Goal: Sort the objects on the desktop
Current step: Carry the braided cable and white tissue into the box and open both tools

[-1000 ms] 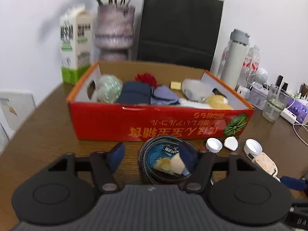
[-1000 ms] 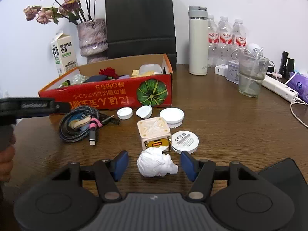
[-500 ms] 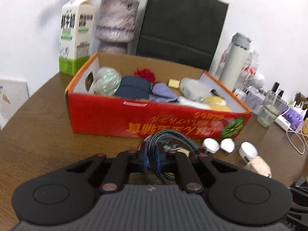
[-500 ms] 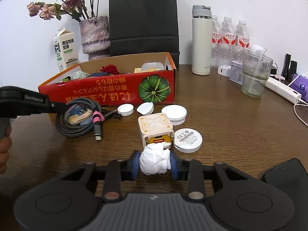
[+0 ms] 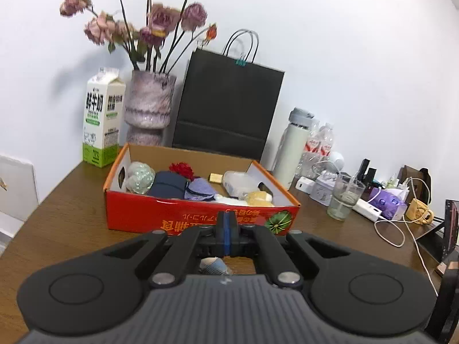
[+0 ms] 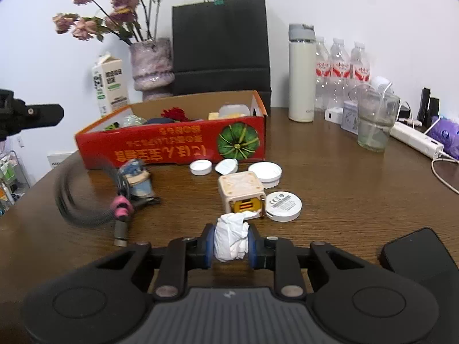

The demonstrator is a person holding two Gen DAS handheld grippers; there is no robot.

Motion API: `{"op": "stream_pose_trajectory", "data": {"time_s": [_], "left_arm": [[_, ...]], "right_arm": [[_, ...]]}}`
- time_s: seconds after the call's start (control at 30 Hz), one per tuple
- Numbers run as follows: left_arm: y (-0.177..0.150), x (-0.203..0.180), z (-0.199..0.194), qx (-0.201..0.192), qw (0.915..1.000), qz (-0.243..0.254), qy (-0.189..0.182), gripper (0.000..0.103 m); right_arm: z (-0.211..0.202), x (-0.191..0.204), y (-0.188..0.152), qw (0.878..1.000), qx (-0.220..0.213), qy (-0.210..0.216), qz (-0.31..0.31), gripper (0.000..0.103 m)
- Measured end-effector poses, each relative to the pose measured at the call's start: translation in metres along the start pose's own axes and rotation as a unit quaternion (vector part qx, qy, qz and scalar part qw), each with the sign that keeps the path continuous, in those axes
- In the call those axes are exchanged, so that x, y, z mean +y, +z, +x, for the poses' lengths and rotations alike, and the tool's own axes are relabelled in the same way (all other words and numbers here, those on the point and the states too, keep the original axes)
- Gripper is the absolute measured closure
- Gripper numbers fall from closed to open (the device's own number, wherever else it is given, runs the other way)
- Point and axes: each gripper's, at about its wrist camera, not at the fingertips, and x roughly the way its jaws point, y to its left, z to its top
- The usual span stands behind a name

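Note:
My right gripper (image 6: 231,243) is closing, and its blue pads press on a crumpled white tissue (image 6: 231,236) low over the wooden table (image 6: 344,195). Just beyond it sit a beige cube charger (image 6: 241,189), a round white disc (image 6: 283,205) and white lids (image 6: 200,167). A coiled braided cable (image 6: 83,209) with a pink tie lies blurred on the table to the left, a blue packet (image 6: 137,177) inside it. My left gripper (image 5: 226,235) is shut, pads together with nothing seen between them, raised in front of the red cardboard box (image 5: 200,218) that holds several items.
A vase of dried flowers (image 5: 149,106), a milk carton (image 5: 101,120) and a black paper bag (image 5: 226,106) stand behind the box. A white thermos (image 6: 301,71), water bottles, a glass (image 6: 373,123) and a power strip (image 6: 416,140) line the right. A black phone (image 6: 418,255) lies near right.
My left gripper shut on the cable coil, then rose and tilted up; the cable is no longer between its pads. My right gripper closed onto the tissue.

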Motion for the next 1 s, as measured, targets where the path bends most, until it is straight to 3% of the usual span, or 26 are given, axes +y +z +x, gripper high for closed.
{"op": "stream_pose_trajectory", "data": {"time_s": [0.1,0.23,0.33,0.4,0.53,0.6,0.63,0.67,0.73,0.83,1.0], "left_arm": [[-0.01,-0.001,-0.014,0.004,1.0,0.004,0.0,0.102],[-0.042,0.012,-0.003,0.067,0.997,0.011,0.038,0.093],[-0.058,0.02,0.017,0.091,0.9902,0.043,0.097,0.061],[-0.06,0.031,0.031,0.1,0.987,0.042,0.118,0.056],[-0.05,0.053,0.065,0.129,0.9852,0.02,0.111,0.048],[-0.048,0.058,0.081,0.142,0.9859,0.01,0.087,0.05],[-0.048,0.058,0.084,0.137,0.9872,0.008,0.082,0.062],[-0.048,0.057,0.087,0.136,0.9875,0.011,0.078,0.085],[-0.051,0.052,0.088,0.137,0.9876,0.019,0.074,0.092],[-0.056,0.046,0.077,0.127,0.9897,0.01,0.065,0.092],[-0.044,0.027,0.036,0.066,0.9951,0.036,0.065,0.092]], "right_arm": [[-0.015,0.005,-0.003,1.0,-0.007,0.003,-0.009,0.081],[-0.032,0.009,-0.009,1.0,-0.009,0.014,-0.014,0.081],[-0.037,0.012,-0.014,1.0,-0.001,0.021,-0.021,0.081],[-0.036,0.016,-0.016,0.999,0.005,0.024,-0.026,0.081],[-0.035,0.024,-0.018,0.999,0.008,0.033,-0.034,0.081],[-0.033,0.028,-0.017,0.999,0.008,0.036,-0.037,0.081],[-0.032,0.029,-0.018,0.999,0.009,0.037,-0.038,0.081],[-0.032,0.03,-0.018,0.999,0.01,0.038,-0.038,0.081],[-0.031,0.03,-0.019,0.998,0.012,0.039,-0.039,0.081],[-0.031,0.029,-0.018,0.999,0.01,0.038,-0.038,0.081],[-0.041,0.029,-0.008,0.998,-0.014,0.043,-0.037,0.081]]}}
